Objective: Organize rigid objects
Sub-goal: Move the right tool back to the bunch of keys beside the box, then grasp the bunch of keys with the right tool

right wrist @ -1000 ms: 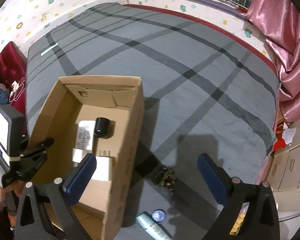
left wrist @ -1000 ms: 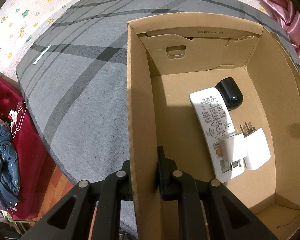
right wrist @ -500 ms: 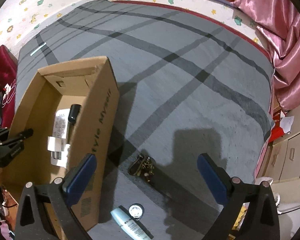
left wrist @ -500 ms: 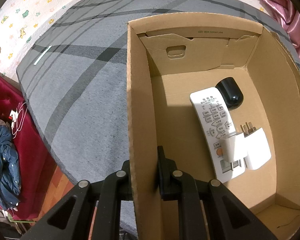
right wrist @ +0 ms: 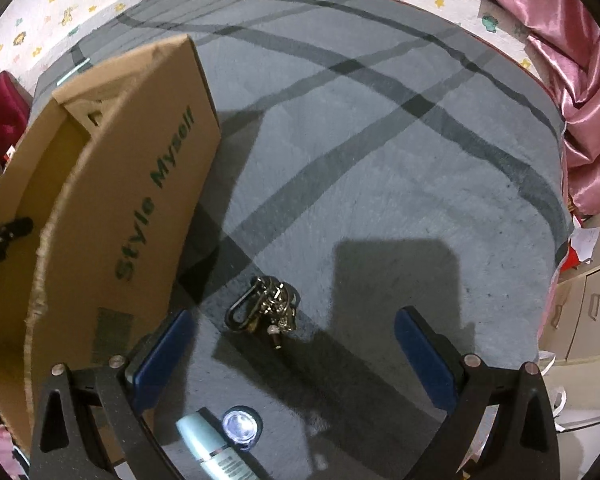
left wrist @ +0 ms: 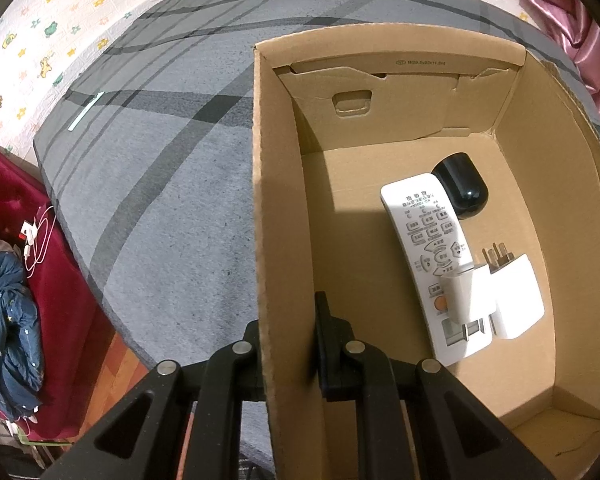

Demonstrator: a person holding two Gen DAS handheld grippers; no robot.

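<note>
- Cardboard box [left wrist: 380,80] is stood open on the grey striped carpet [left wrist: 160,200]; its left wall is clamped between the closed fingers of the left gripper [left wrist: 288,344].
- White remote [left wrist: 432,256], black mouse [left wrist: 460,184] and two white plug adapters [left wrist: 496,300] are seen on the box floor; the adapters lie across the remote's lower end, the mouse touching its top.
- Right gripper [right wrist: 292,344] is held wide open above the carpet, nothing gripped.
- Bunch of keys [right wrist: 268,308] lies on the carpet between its blue pads [right wrist: 164,352], touched by neither.
- Pale tube [right wrist: 208,444] and a small round cap [right wrist: 240,428] lie nearer the camera, just beside the box [right wrist: 132,200].
</note>
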